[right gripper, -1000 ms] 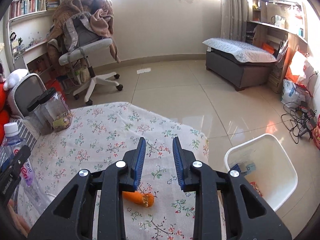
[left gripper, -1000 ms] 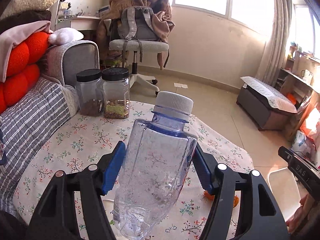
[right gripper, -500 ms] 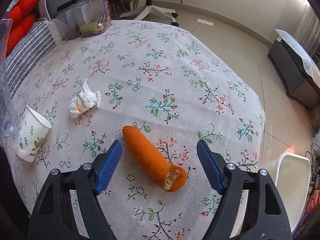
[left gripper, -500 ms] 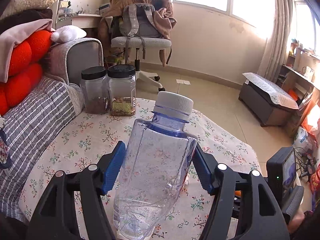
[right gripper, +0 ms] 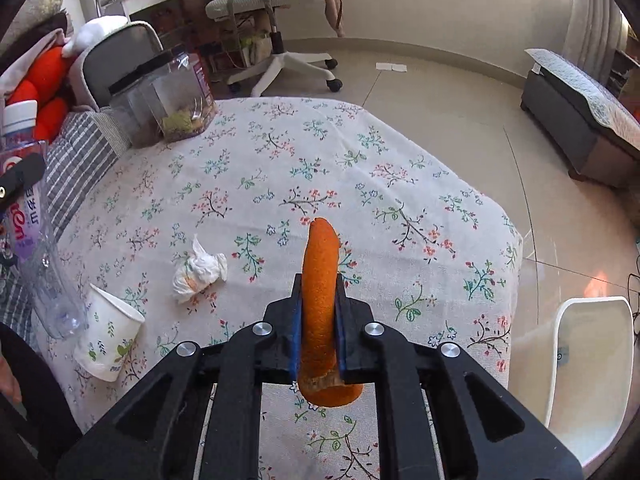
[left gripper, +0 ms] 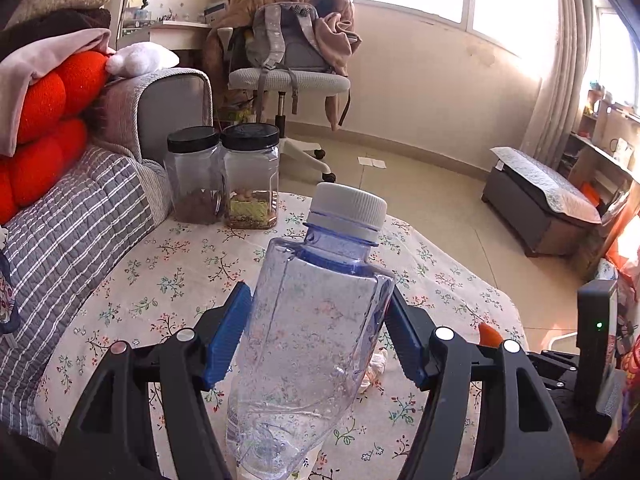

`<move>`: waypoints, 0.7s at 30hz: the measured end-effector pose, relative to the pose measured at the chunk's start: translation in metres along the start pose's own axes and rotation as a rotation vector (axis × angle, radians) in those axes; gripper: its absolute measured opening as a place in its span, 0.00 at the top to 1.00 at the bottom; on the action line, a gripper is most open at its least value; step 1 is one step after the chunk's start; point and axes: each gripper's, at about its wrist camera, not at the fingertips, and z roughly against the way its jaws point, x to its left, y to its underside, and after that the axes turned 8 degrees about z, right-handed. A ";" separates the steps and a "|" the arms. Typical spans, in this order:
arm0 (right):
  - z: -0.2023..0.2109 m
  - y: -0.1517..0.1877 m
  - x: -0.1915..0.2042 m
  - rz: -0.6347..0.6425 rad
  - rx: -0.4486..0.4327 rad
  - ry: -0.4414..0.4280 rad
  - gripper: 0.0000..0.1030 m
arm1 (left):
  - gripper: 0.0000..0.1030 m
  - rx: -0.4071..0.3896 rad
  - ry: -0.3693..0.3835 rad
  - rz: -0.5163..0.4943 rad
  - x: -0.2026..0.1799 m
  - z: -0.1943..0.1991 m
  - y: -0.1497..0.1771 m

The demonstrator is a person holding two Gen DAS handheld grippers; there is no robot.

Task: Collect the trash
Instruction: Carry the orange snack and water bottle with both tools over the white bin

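Left gripper point(left gripper: 318, 332): both blue-padded fingers point(left gripper: 226, 338) press against the sides of a clear plastic water bottle point(left gripper: 308, 344) with a white screw cap, which is held upright with a slight tilt above the table point(left gripper: 176, 264). The same bottle point(right gripper: 24, 216) appears at the left edge of the right wrist view, bearing a printed label.

Right gripper point(right gripper: 318, 328): jaws closed on an orange peel point(right gripper: 318, 300), a long curled strip pinched between the blue pads. One end projects forward beyond the fingertips; the torn, paler end hangs below the fingers. The peel is lifted clear of the floral tablecloth.

Taking the table as landmark:
- A crumpled tissue point(right gripper: 198, 272) lies on the cloth toward the near left part of the table.
- A paper cup point(right gripper: 108, 340) with a leaf print stands tilted near the table's near left edge, just beside the bottle's base. Whether the two touch cannot be told.
- Two clear jars with black lids, one brown-filled point(left gripper: 195, 182) and one with yellow-green contents point(left gripper: 251, 178), stand side by side at the table's far left edge.
- A white bin point(right gripper: 588, 364) stands on the floor just off the table's near right corner.
- A sofa point(left gripper: 80, 216) with a grey striped cover and red cushions point(left gripper: 44, 116) adjoins the table's left side.
- An office chair point(left gripper: 288, 76) draped with a backpack and clothing stands on the tiled floor beyond the table's far edge.
- A low grey bench point(right gripper: 580, 116) stands well apart, to the far right of the table.
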 end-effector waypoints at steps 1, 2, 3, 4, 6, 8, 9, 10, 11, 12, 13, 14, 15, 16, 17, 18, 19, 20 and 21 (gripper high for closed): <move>0.008 -0.003 0.000 -0.005 -0.025 0.011 0.88 | 0.37 -0.004 0.001 -0.002 -0.001 0.001 -0.001; 0.014 -0.005 -0.001 -0.013 -0.046 0.021 0.88 | 0.37 -0.009 0.001 -0.003 -0.003 0.001 -0.002; 0.021 -0.007 -0.002 -0.022 -0.064 0.030 0.88 | 0.37 -0.013 0.001 -0.004 -0.005 0.002 -0.004; 0.027 -0.008 -0.002 -0.030 -0.082 0.040 0.88 | 0.37 -0.017 0.003 -0.004 -0.006 0.003 -0.005; 0.038 -0.010 -0.006 -0.045 -0.115 0.070 0.88 | 0.37 -0.025 0.007 -0.004 -0.010 0.006 -0.008; 0.047 -0.009 -0.012 -0.065 -0.142 0.098 0.88 | 0.37 -0.033 0.011 -0.009 -0.015 0.008 -0.010; 0.051 -0.008 -0.016 -0.074 -0.153 0.118 0.88 | 0.37 -0.036 0.015 -0.011 -0.019 0.009 -0.011; 0.055 -0.007 -0.020 -0.085 -0.164 0.137 0.88 | 0.37 -0.040 0.019 -0.015 -0.022 0.010 -0.011; 0.058 -0.005 -0.025 -0.098 -0.170 0.153 0.88 | 0.37 -0.042 0.024 -0.019 -0.026 0.011 -0.011; 0.061 -0.003 -0.031 -0.113 -0.174 0.165 0.88 | 0.37 -0.044 0.031 -0.023 -0.030 0.012 -0.012; 0.064 -0.001 -0.038 -0.129 -0.174 0.176 0.88 | 0.37 -0.046 0.038 -0.027 -0.035 0.013 -0.011; 0.066 0.002 -0.045 -0.146 -0.175 0.188 0.88 | 0.37 -0.047 0.044 -0.033 -0.040 0.014 -0.011; 0.069 0.005 -0.051 -0.161 -0.176 0.201 0.88 | 0.37 -0.048 0.051 -0.039 -0.045 0.014 -0.010; 0.071 0.008 -0.058 -0.174 -0.177 0.215 0.88 | 0.37 -0.048 0.059 -0.045 -0.050 0.015 -0.009; 0.074 0.011 -0.064 -0.186 -0.179 0.229 0.88 | 0.37 -0.048 0.066 -0.051 -0.056 0.015 -0.008; 0.078 0.015 -0.070 -0.197 -0.184 0.245 0.88 | 0.37 -0.046 0.073 -0.058 -0.061 0.015 -0.006; 0.081 0.018 -0.075 -0.209 -0.188 0.260 0.88 | 0.37 -0.044 0.080 -0.065 -0.067 0.015 -0.005; 0.084 0.021 -0.080 -0.221 -0.191 0.273 0.88 | 0.37 -0.042 0.088 -0.072 -0.073 0.015 -0.003; 0.088 0.025 -0.086 -0.233 -0.193 0.286 0.88 | 0.37 -0.039 0.094 -0.079 -0.079 0.015 -0.001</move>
